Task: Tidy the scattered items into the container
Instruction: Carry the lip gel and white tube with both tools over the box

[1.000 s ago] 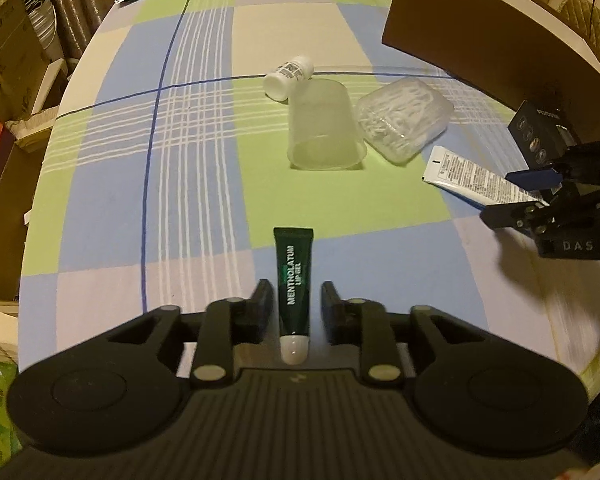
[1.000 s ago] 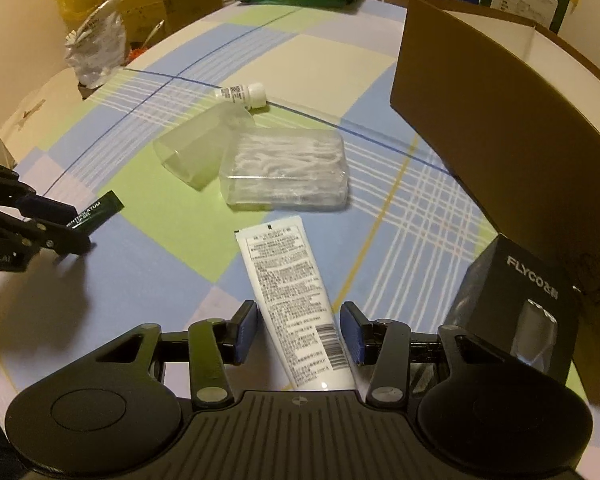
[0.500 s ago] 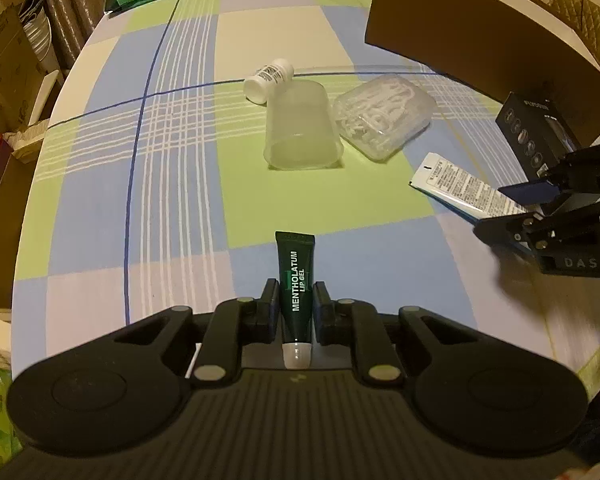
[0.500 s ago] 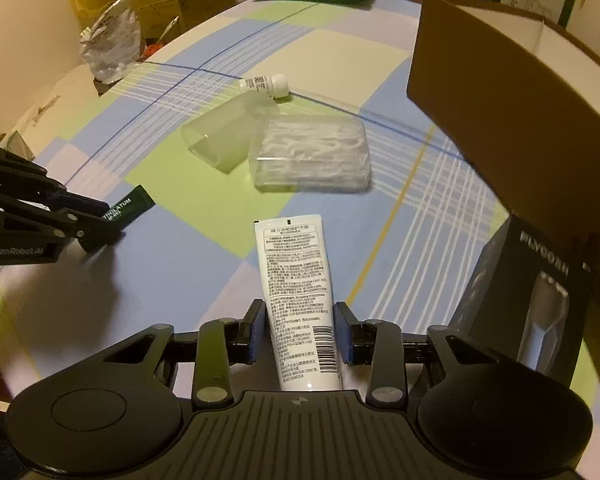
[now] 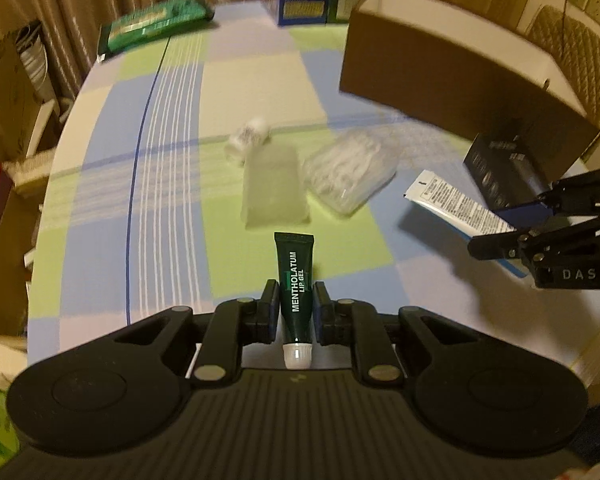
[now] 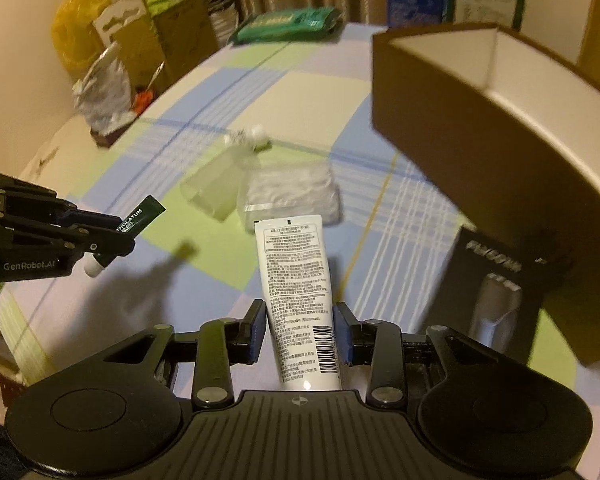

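Table: a round table under a checked cloth of blue, green and cream (image 5: 172, 184) fills the middle of both views, blurred toward its far edge.
Container: the big brown cardboard box with a pale inside (image 5: 452, 60) stands open at the upper right of the left wrist view and the upper right of the right wrist view (image 6: 500, 92); nothing shows inside it from here.
Black carton: a black printed product box (image 6: 496, 292) stands at the lower right, just beside the container wall.
Loose items: a clear plastic cup on its side (image 5: 274, 188), a clear lidded box of cotton swabs (image 5: 348, 168) touching it, and a small white bottle (image 5: 248, 138) behind them lie mid-table, untouched.
Right claw: the right gripper (image 6: 300, 332) is clamped on a white printed squeeze tube (image 6: 296, 280), pads pressing both its sides.
Left claw: the left gripper (image 5: 296, 312) is squeezed fully onto a dark green lip gel tube with a white cap (image 5: 294, 280), cap nearest the camera.
Change: a second ago both tubes lay flat on the cloth between parted fingers; half a second ago the fingers had closed; now both tubes are off the cloth, with the green one's shadow well apart below it in the right wrist view.
Meaning: both pickups look secure, so the carry to the container seems next; three loose items and perhaps the carton remain.
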### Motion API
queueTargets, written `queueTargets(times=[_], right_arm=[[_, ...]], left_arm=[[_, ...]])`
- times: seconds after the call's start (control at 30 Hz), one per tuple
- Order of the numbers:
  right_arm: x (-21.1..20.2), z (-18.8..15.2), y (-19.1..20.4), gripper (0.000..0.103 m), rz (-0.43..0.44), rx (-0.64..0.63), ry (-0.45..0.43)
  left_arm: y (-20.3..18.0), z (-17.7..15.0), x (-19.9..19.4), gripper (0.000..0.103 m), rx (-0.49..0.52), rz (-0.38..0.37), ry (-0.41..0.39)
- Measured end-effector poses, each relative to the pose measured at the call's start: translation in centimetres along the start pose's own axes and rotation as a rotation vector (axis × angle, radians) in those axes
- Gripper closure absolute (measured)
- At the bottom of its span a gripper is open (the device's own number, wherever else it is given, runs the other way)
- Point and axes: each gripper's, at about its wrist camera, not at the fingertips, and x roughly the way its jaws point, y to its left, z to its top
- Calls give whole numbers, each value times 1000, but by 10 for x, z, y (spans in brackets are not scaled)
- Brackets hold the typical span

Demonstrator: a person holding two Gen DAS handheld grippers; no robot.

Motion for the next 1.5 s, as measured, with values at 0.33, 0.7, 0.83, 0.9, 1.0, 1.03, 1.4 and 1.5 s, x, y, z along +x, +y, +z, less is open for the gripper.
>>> queueTargets(times=[0.33,0.7,0.83,0.9,1.0,1.03,1.4,1.5], right_arm=[[-54,16,-17,70,-37,77,-123],[-93,26,-53,70,-107,140,-203],[-103,33,-68,70,-137,147,-223],[-107,38,-75,70,-153,141,-234],[-112,48,-88,70,-173,141,-251],[-113,52,-94,70,-180,141,-258],[-101,98,-157,70,-227,116,-262],[-89,109,-175,70,-251,108,-236]], left_arm=[[-30,40,-24,90,73,-73,-112],[-63,95,-21,90,170,-162,-195],[-76,119,-16,90,200,-189,-222],[-82,130,-13,90,206,-201,-229],[-92,150,-8,90,223,-218,-244],[-96,157,-6,90,230,-223,-249],[-127,229,35,90,265,-245,-242],[-135,248,55,90,263,-248,-217]])
